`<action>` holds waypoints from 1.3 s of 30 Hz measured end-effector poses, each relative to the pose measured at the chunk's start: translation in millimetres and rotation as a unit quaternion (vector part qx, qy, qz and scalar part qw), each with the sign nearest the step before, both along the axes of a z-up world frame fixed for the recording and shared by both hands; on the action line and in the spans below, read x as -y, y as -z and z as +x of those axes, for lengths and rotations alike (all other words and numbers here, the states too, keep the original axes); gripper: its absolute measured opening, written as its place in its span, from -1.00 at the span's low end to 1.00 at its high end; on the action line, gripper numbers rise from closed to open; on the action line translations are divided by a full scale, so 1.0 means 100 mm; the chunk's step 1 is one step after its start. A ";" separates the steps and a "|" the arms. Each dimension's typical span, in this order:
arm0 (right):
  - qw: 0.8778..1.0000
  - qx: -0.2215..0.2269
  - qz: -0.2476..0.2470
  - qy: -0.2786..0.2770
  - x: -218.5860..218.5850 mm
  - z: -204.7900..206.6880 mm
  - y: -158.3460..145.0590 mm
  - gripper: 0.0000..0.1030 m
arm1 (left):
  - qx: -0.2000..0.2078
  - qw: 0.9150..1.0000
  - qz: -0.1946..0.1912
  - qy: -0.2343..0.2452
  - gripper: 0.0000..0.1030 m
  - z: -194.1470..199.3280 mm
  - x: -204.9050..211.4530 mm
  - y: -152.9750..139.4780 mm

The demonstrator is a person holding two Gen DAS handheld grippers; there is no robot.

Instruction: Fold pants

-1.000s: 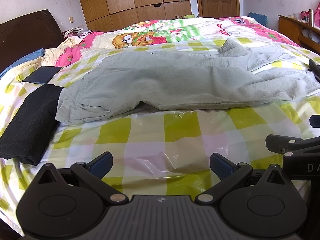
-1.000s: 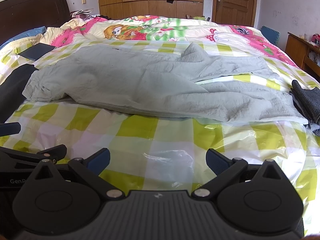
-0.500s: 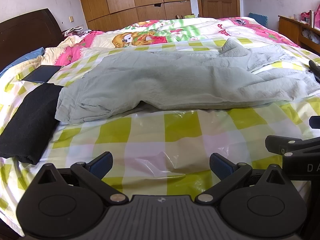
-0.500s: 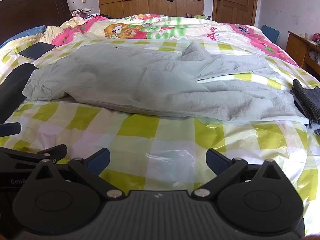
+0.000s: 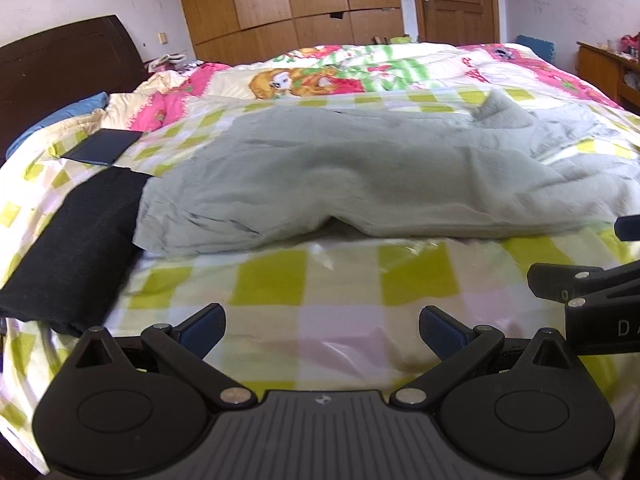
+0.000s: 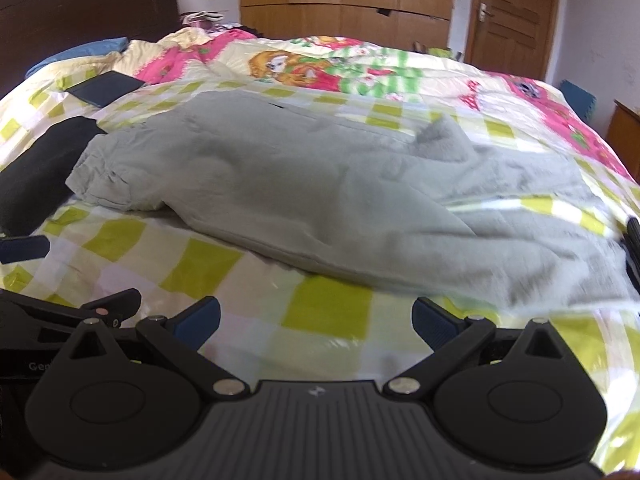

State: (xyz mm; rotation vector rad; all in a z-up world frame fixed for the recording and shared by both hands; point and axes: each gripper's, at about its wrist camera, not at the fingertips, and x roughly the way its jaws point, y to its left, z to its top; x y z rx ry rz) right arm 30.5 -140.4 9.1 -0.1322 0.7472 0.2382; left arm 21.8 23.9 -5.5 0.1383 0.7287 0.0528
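Observation:
Grey pants (image 5: 360,176) lie crumpled across the checked bed cover, waistband to the left, legs running right; they also show in the right wrist view (image 6: 320,200). My left gripper (image 5: 322,326) is open and empty, low over the cover just short of the pants' near edge. My right gripper (image 6: 316,320) is open and empty, close to the pants' near hem. Each gripper shows at the edge of the other's view: the right one (image 5: 588,292) and the left one (image 6: 80,312).
A folded black garment (image 5: 72,248) lies left of the pants' waistband. A dark flat tablet-like item (image 5: 104,146) lies behind it. A shiny plastic sheet covers the yellow-green checked cover (image 5: 280,280). Dark clothing (image 6: 634,248) sits at the right edge. Wardrobes and a door stand behind.
Both grippers have moved forward toward the pants. The right view has turned left and blurred. Both stay open.

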 end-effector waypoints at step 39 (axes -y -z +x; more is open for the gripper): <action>0.956 -0.090 -0.074 -0.271 -1.49 1.18 0.32 0.41 | -0.053 0.995 0.072 0.035 0.22 0.90 -1.95 0.36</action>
